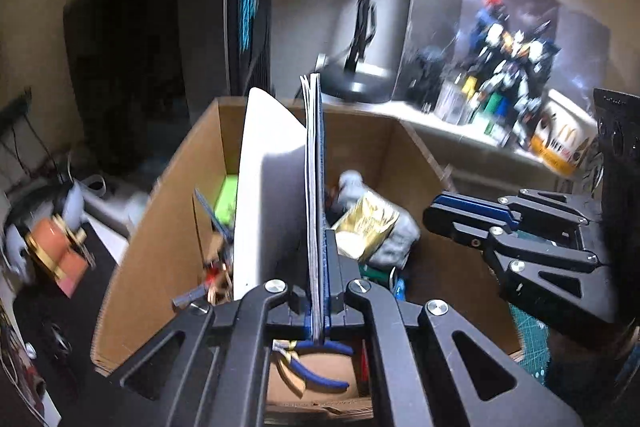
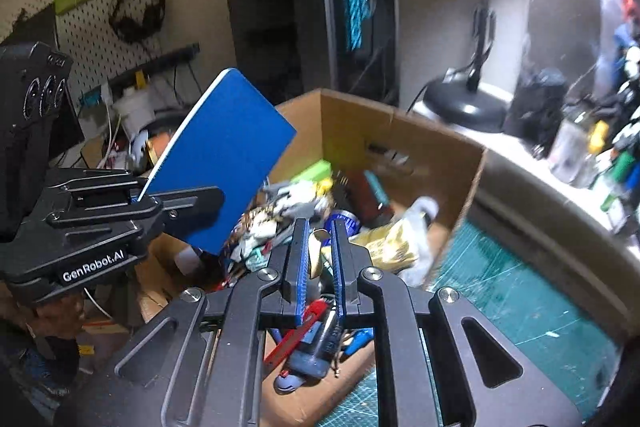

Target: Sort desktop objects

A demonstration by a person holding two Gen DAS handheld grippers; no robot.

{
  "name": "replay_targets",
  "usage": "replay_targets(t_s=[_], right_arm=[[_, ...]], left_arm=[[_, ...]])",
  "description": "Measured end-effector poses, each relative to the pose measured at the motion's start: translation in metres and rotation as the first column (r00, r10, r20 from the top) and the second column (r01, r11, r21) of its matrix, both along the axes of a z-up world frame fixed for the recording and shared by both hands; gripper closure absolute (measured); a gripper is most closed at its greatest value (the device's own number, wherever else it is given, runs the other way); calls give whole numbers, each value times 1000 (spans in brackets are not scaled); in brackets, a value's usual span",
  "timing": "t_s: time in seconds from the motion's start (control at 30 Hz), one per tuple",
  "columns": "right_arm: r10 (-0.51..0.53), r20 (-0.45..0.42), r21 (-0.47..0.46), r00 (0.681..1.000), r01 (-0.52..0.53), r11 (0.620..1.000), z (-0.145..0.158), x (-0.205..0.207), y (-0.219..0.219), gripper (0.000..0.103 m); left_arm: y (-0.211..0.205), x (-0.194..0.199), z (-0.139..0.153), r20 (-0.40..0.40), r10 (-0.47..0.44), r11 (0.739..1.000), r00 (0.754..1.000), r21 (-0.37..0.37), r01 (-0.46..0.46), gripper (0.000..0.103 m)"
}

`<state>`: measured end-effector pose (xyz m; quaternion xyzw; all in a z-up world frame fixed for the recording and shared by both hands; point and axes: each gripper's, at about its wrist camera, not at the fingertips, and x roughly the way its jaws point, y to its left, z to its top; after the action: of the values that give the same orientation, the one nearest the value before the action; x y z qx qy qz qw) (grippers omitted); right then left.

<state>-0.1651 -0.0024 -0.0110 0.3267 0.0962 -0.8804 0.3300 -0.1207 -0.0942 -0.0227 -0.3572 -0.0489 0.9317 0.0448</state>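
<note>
cluttered and dim, the room has a pegboard wall (image 2: pixel 92 23) with headphones (image 2: pixel 138 11) hung on it, a dark tower case (image 2: pixel 352 23), and a shelf on the right crowded with toy figures (image 1: pixel 508 47) beside a black lamp base (image 1: pixel 356 81). a green cutting mat (image 2: pixel 500 291) covers the desk near right. on it sits an open cardboard box (image 2: pixel 400 131), filled with loose odds and ends: a gold foil packet (image 1: pixel 366 223), blue-handled pliers (image 1: pixel 320 363), a red utility knife (image 2: pixel 298 331), a green block (image 1: pixel 226 197).

the left gripper (image 1: pixel 318 283) is pressed together, pinching a thin blue notebook (image 2: pixel 224 159) by its near edge; the notebook stands on edge above the box's left side, one white page (image 1: pixel 264 195) fanned away from the rest. the right gripper (image 2: pixel 319 263) hangs over the middle of the box with its blue-padded fingers (image 2: pixel 303 267) nearly together, a narrow gap between them and nothing held.
</note>
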Motion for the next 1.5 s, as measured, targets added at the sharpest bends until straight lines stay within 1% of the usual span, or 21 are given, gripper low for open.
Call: replay_targets(t_s=[0.1,0.2,0.23,0.27,0.3,0.33,0.37,0.4,0.43,0.47,0.5,0.57,0.6,0.63,0.67,0.73,0.77,1.1,1.3,1.43,1.5], right_arm=[[8,47,24,999,-9,1000,-14,-9,-8,93],[6,70,40,998,-9,999,-24,-15,-11,92],[5,71,46,997,-8,999,-26,-16,-12,88],[8,76,46,997,-12,999,-26,-17,-12,85],[11,80,47,997,-15,999,-26,-18,-12,84],[11,75,41,997,-14,999,-24,-17,-11,79],[9,70,35,997,-12,999,-23,-17,-10,75],[-1,64,40,998,-1,999,-22,-17,-9,68],[-22,56,47,998,19,999,-20,-18,-7,63],[-35,47,48,998,32,998,-19,-18,-4,62],[-39,45,37,998,37,999,-17,-18,-1,61],[-54,41,6,998,53,999,-13,-17,7,52],[-59,34,-3,998,59,998,-11,-15,10,45],[-65,27,-13,998,65,998,-9,-14,12,41],[-68,17,-19,998,68,998,-5,-11,14,41],[-71,-5,-25,997,71,997,2,-6,17,41],[-72,-17,-24,997,72,997,5,-3,17,41],[-85,-149,-36,985,80,996,53,40,27,41],[-92,-205,-39,974,86,996,77,71,39,41],[-108,-236,-49,966,99,994,90,91,51,34],[-121,-250,-60,961,109,992,95,102,59,34]], left_arm=[[-1,-7,-12,52,1,1000,999,-2,-1,100],[1,-9,-17,65,11,1000,998,-25,-10,99],[2,-9,-18,66,18,999,998,-40,-16,98],[3,-9,-18,65,27,998,998,-55,-24,91],[3,-8,-17,57,41,997,998,-67,-37,75],[3,-6,-15,34,59,995,998,-76,-57,66],[3,-4,-12,11,77,993,997,-85,-76,53],[2,-2,-9,-12,100,990,995,-102,-100,44],[3,1,-6,-32,127,983,991,-126,-130,39],[3,4,-3,-51,149,978,988,-142,-155,26],[3,8,1,-76,166,972,983,-154,-176,18],[3,17,8,-132,179,968,975,-155,-198,13],[3,22,12,-161,185,965,970,-156,-210,9],[4,28,16,-190,191,962,963,-159,-222,5],[6,34,20,-221,198,957,955,-168,-237,0],[8,44,29,-277,203,947,939,-188,-260,0],[9,47,33,-291,203,945,935,-191,-265,0],[15,77,66,-357,185,951,916,-168,-258,0],[20,98,83,-384,192,958,903,-127,-258,0],[27,114,93,-408,183,958,895,-130,-255,0],[31,122,96,-419,177,959,891,-129,-251,0]])
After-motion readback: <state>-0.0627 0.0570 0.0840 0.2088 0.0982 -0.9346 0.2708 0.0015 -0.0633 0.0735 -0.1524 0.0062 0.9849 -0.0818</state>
